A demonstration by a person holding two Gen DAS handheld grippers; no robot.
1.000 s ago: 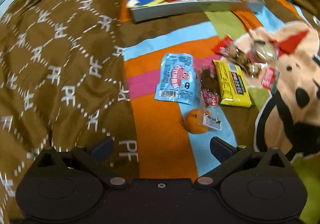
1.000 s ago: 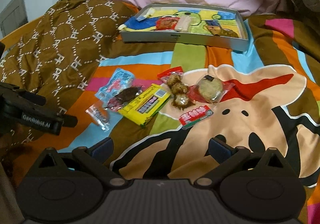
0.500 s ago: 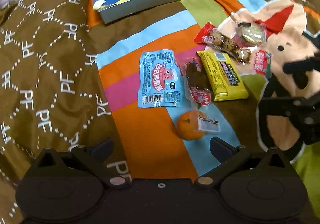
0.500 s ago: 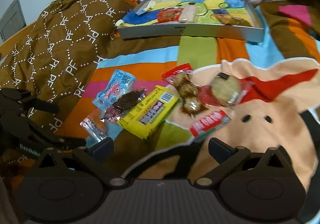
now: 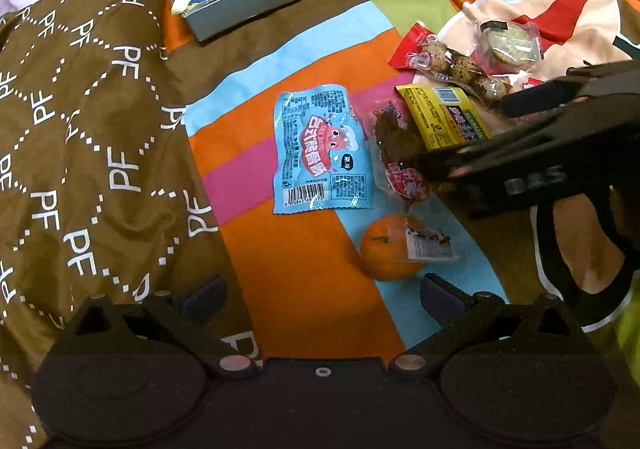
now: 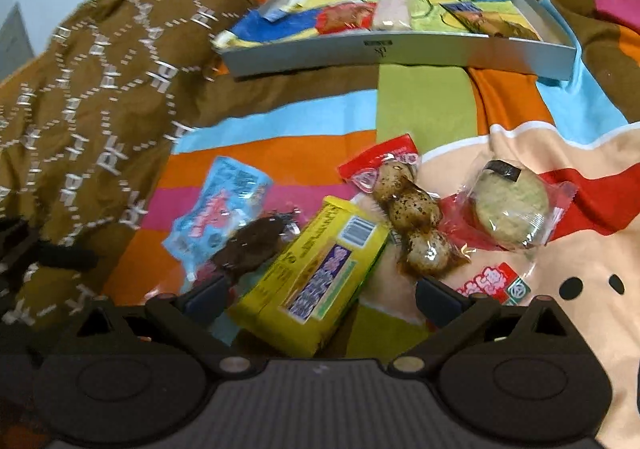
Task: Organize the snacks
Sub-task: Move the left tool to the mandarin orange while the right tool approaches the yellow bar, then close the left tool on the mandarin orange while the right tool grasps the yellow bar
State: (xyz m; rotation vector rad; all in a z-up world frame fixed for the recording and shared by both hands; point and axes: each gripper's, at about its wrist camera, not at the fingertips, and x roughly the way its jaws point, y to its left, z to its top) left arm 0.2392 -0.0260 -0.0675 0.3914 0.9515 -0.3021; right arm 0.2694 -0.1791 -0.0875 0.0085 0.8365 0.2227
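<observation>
Right gripper (image 6: 320, 293): we are holding its jaws apart, empty, straddling the near end of the yellow bar (image 6: 316, 269). A second ago the bar was lying well ahead of the jaws; now it is filling the gap between them, so we are closing in on it as the next snack to move.

Left gripper (image 5: 320, 289): we are keeping it apart too, gripping nothing. The orange (image 5: 390, 249) is sitting just ahead of the right finger (image 5: 442, 295), nearer than a second ago, though not yet between the fingers.

Just ahead of the right gripper: the dark snack (image 6: 252, 245) is lying by the left finger (image 6: 204, 295), touching the bar's left edge. The red-and-white packet (image 6: 494, 283) is resting by the right fingertip.

A little farther: the blue pouch (image 6: 218, 215) is lying ahead to the left, and the egg pack (image 6: 412, 225) is overlapping the bar's far right corner. The cookie (image 6: 510, 207) is sitting to the right of that.

Far ahead: the tray (image 6: 400, 53) is waiting well apart from the pile, already holding a few snacks. We are judging most of the sorting as still to do.

What the change means: we are lined up for a grasp on the bar. The neighbours are crowding it, so closing may drag the dark snack or egg pack along.
</observation>
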